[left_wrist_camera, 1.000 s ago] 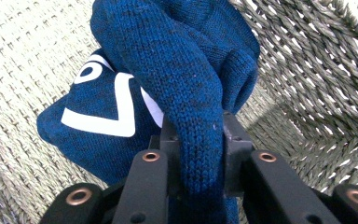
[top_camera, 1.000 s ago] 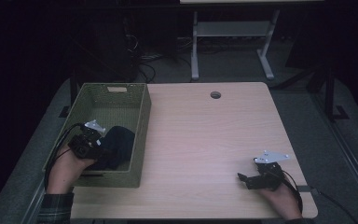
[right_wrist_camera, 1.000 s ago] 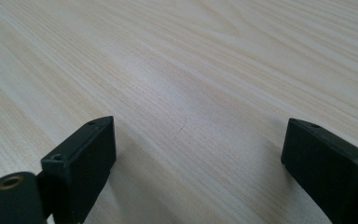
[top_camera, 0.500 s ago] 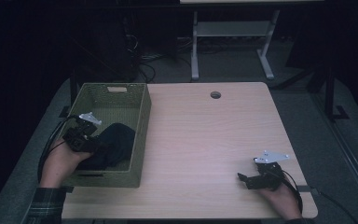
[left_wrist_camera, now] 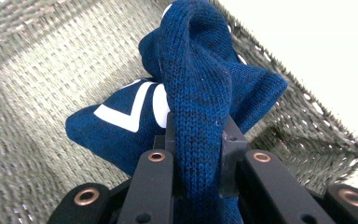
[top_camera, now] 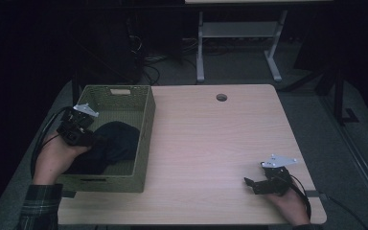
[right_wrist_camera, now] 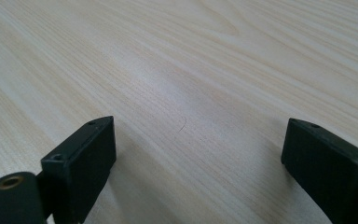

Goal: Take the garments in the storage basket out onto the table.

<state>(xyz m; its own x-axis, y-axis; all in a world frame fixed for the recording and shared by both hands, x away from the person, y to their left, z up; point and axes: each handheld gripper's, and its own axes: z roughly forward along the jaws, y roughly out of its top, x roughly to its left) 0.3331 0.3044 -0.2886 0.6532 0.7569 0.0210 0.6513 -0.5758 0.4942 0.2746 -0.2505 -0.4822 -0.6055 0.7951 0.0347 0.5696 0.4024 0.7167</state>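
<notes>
On the table, one basket holds one blue garment.

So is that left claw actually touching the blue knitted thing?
Touching. In the left gripper view, the left gripper pinches a fold of the blue knit garment between its jaws.

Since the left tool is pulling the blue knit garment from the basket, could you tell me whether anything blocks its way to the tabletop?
Only the basket's wall stands between the blue knit garment and the bare tabletop.
</notes>
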